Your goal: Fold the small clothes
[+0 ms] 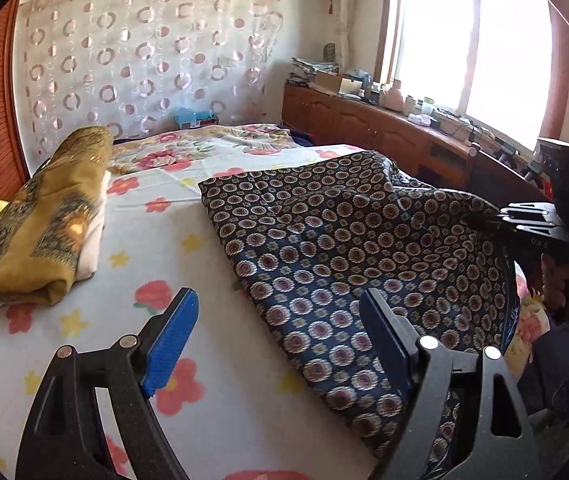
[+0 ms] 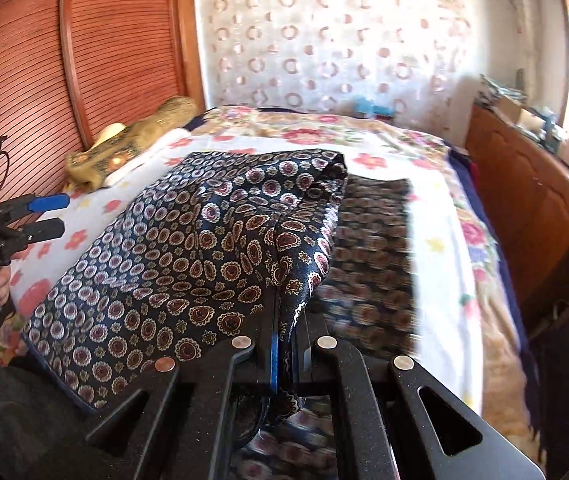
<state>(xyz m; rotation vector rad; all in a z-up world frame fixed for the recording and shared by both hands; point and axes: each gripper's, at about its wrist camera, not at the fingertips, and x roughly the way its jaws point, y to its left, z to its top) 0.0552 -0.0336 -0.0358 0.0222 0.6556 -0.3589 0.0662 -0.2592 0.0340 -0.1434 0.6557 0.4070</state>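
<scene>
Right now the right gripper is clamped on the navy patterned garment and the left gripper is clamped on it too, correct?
Not quite. The right gripper is clamped on the navy patterned garment, but the left gripper is open and holds nothing, as the left wrist view shows.

My dark patterned cloth [image 1: 344, 240] looks thin, smooth and a bit shiny. The flowery bed sheet [image 1: 156, 224] under it is soft, matt cloth. My left gripper [image 1: 280, 340] is matt black plastic with rough blue pads [image 1: 172, 340] and small shiny metal pins. At the upper left of the frame, the ribbed wooden door [image 2: 44, 60] looks glossy. The curtain [image 1: 144, 52] is thin, see-through cloth.
</scene>
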